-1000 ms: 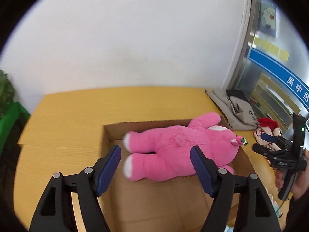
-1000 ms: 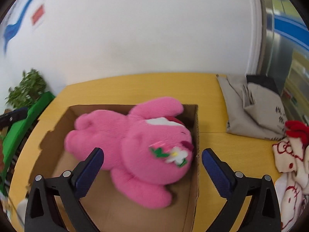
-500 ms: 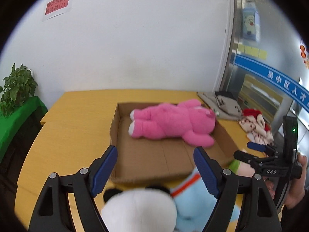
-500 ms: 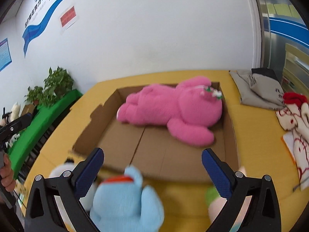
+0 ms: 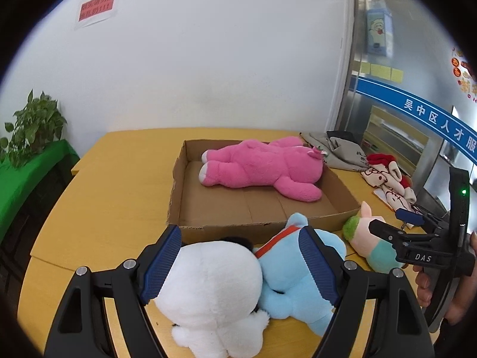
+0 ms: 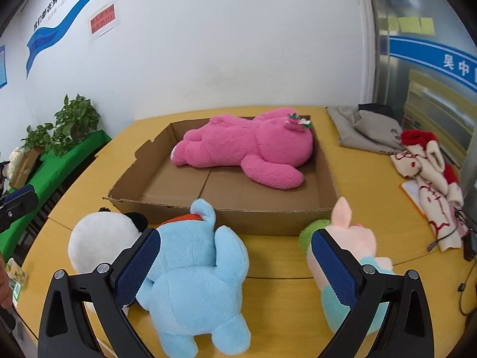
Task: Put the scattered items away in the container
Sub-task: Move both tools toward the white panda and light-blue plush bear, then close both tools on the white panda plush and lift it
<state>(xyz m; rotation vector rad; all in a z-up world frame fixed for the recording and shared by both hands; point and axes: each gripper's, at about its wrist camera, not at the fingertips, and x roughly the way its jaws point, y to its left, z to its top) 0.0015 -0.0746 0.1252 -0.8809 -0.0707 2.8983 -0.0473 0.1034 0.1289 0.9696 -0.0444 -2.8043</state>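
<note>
While both tongs gape empty, pink bear lies lengthwise across cardboard tray, head rightward.

Both claws gape wide and empty, tilted downward side by side: the left claw nearer the left, the right claw gripped in a hand.

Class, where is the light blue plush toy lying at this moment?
The light blue plush toy lies on the yellow table outside the cardboard box, before its near wall, between the white plush and the pink pig plush.
</note>
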